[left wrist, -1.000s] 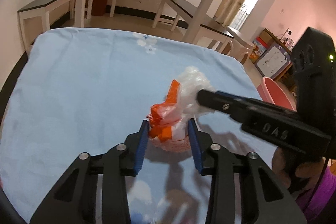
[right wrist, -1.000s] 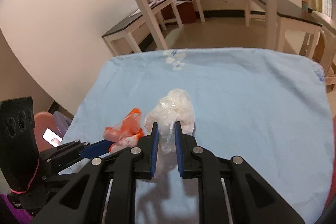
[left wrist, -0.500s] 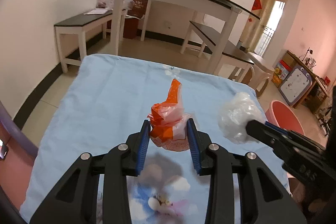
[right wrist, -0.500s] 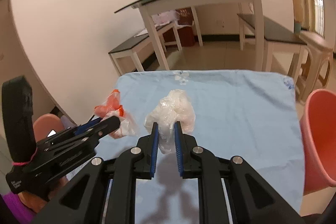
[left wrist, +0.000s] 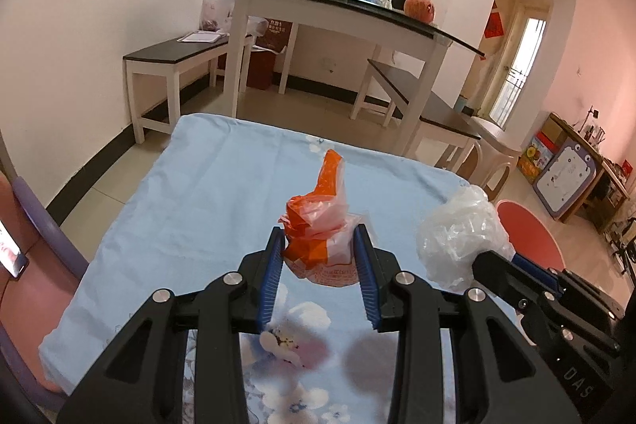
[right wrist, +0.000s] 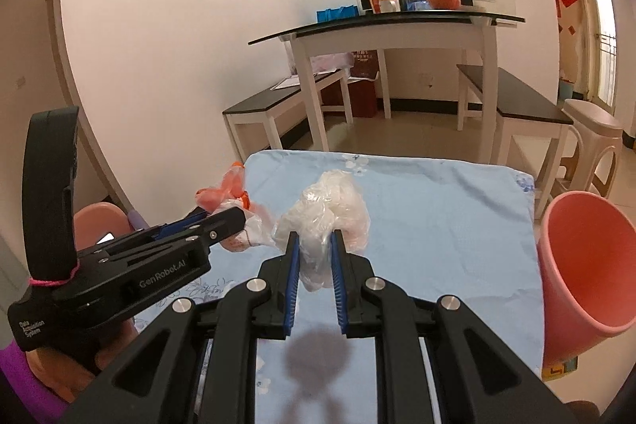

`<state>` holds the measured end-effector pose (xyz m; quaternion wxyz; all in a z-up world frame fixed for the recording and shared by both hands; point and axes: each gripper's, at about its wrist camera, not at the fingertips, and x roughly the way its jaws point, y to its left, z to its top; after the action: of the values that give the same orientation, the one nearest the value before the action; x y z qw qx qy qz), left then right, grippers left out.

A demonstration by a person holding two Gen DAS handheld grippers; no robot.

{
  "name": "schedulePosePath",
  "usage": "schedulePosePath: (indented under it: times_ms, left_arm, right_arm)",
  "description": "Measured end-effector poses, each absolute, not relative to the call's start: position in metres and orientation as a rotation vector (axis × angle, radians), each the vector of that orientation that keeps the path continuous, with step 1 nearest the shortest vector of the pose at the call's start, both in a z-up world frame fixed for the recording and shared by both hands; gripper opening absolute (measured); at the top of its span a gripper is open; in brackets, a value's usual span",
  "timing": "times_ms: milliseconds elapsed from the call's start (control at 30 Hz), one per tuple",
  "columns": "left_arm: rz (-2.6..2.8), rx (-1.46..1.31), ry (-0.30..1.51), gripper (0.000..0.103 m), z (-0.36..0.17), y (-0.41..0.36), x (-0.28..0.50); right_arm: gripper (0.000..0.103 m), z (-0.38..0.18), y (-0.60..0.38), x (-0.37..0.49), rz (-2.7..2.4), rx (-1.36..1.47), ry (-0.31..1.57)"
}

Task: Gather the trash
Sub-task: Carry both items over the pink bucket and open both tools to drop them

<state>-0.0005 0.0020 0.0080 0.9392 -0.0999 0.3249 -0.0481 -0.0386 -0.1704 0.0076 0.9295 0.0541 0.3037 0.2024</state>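
My left gripper (left wrist: 318, 237) is shut on a crumpled orange and white plastic bag (left wrist: 322, 237), held up above the blue floral cloth (left wrist: 190, 209). In the right wrist view that bag (right wrist: 228, 201) shows at the left gripper's (right wrist: 238, 215) tip. My right gripper (right wrist: 314, 239) is shut on a crumpled clear plastic wad (right wrist: 330, 213), also lifted off the cloth (right wrist: 437, 209). In the left wrist view the clear wad (left wrist: 461, 233) hangs at the right, over the cloth's edge, with the right gripper's body behind it. A pink bin (right wrist: 584, 265) stands just right of the table.
The pink bin (left wrist: 532, 233) sits on the floor beyond the cloth's right edge. A white glass-topped table (left wrist: 342, 14) with benches (left wrist: 175, 54) stands behind. A beige stool (right wrist: 592, 146) is at the far right. A pink and purple chair (left wrist: 24, 245) is at the left.
Both grippers have risen off the cloth with their bags. The clear wad has moved away from the orange bag toward the right, nearer the pink bin.
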Motion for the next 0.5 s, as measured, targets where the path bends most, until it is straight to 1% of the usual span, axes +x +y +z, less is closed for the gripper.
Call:
schedulePosePath:
  times_ms: [500]
  left_arm:
    - [-0.13, -0.17, 0.657, 0.036, 0.015, -0.03, -0.015]
  right_arm:
    - [0.015, 0.026, -0.199, -0.06, 0.331, 0.125, 0.56]
